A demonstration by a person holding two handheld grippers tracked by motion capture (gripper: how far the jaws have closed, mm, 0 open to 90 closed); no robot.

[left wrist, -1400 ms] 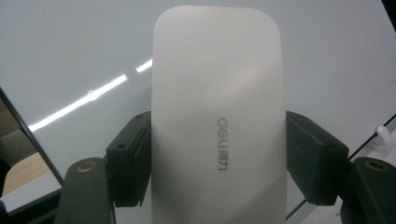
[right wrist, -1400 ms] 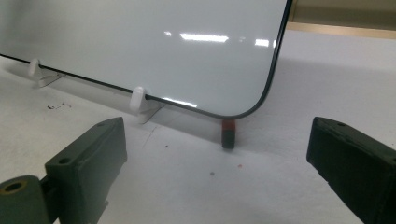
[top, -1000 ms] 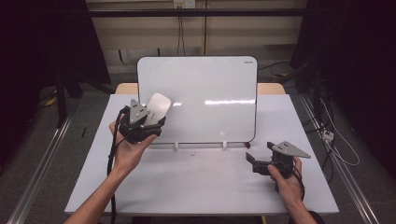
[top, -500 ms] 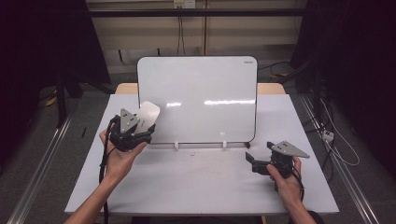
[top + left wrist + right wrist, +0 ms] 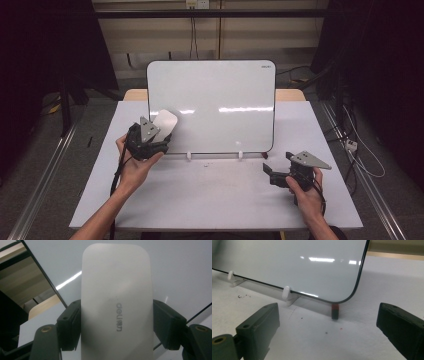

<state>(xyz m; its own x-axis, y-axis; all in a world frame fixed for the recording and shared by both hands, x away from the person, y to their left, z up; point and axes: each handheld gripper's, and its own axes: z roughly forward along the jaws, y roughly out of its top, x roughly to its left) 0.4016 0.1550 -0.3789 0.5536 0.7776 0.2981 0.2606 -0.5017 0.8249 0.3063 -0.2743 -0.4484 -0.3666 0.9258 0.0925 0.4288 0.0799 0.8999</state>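
A white whiteboard [image 5: 215, 105] with a dark rim stands upright on small white clips in the middle of the table. My left gripper [image 5: 161, 140] is shut on a white oblong eraser [image 5: 165, 121] with grey lettering, and the eraser [image 5: 116, 302] is held up against the board's lower left corner. Both black pads [image 5: 71, 327] press its long sides. My right gripper [image 5: 267, 172] rests low near the table's right front, open with nothing between its fingers [image 5: 262, 322]. It points toward the board's lower right corner.
A small black and red piece [image 5: 334, 311] stands on the table under the board's lower right corner. White stand clips [image 5: 286, 293] poke out at the board's bottom edge. The white table [image 5: 210, 200] has bare room in front; cables [image 5: 360, 150] hang off the right.
The left gripper with the eraser dropped down and left off the board's face, then came back slightly right at the lower left corner. The right gripper has not moved.
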